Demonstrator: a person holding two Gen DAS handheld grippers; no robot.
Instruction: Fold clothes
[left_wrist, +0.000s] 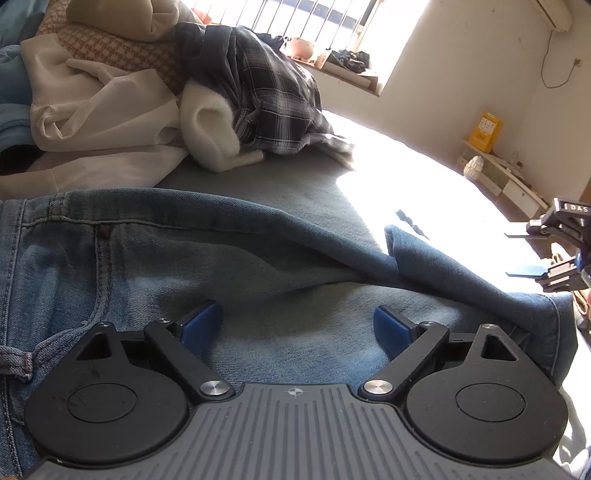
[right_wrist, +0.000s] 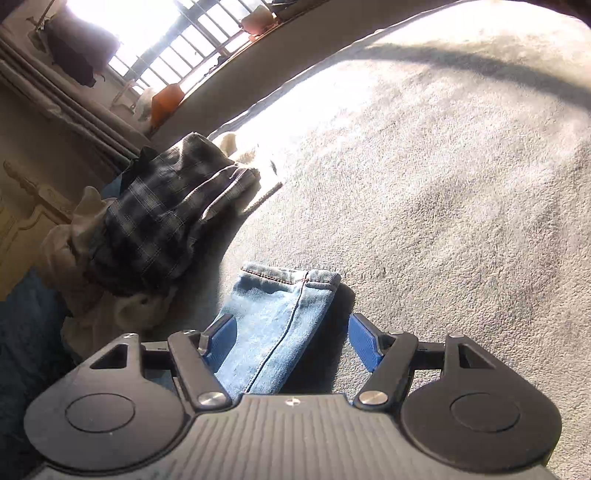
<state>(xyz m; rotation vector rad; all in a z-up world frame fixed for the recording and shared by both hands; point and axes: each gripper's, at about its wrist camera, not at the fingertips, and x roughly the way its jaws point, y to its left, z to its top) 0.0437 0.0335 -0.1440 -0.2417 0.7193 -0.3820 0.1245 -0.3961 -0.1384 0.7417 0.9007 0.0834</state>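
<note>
Blue jeans lie spread across a grey bed cover, waistband and pocket at the left, one leg folded over in a ridge toward the right. My left gripper hovers open just over the denim, nothing between its blue pads. In the right wrist view the hemmed end of a jeans leg lies flat on the cover between the fingers of my right gripper, which is open and not clamping it. The right gripper also shows at the far right edge of the left wrist view, open.
A pile of other clothes sits at the back: a dark plaid shirt, cream garments and a white fluffy piece. The plaid shirt lies left of the jeans leg. Sunlit bed cover stretches to the right. A barred window and a shelf stand beyond.
</note>
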